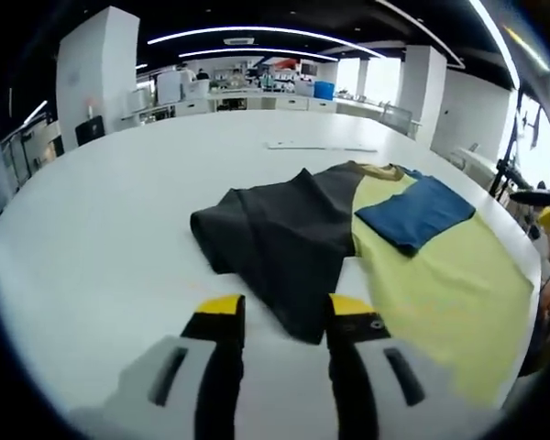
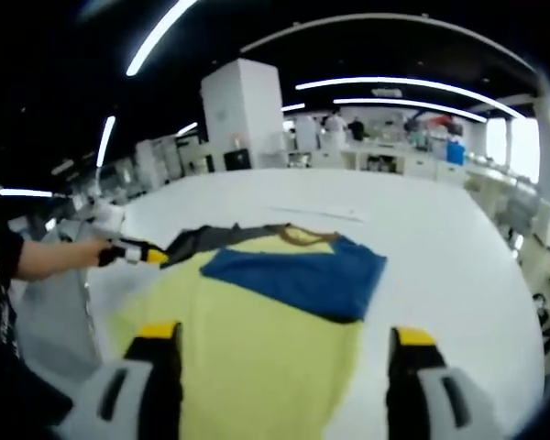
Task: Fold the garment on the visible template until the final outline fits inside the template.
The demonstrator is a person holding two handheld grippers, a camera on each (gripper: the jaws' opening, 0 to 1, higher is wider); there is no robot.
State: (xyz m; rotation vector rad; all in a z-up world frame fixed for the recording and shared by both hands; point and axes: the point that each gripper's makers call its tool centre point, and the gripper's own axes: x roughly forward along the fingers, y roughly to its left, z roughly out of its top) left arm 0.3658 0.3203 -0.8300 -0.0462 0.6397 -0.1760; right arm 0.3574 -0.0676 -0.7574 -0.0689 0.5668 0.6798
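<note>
Garment (image 1: 394, 247): on white table (image 1: 119, 202), dark half folded over at 12 o'clock of left gripper (image 1: 284, 316) | left gripper: jaws apart, empty | right gripper (image 2: 284, 348): jaws wide, empty, above yellow panel

Bare white table (image 1: 101, 229) is seen left of and beyond the garment (image 1: 293, 238); only a thin strip (image 1: 321, 146) lies there.

Right gripper (image 2: 286, 353): jaws spread wide above a yellow garment (image 2: 257, 344) lying on the white table (image 2: 440, 247), blue sleeve (image 2: 298, 273) folded over it. Left gripper (image 2: 136, 254) is at the dark sleeve (image 2: 202, 240).
</note>
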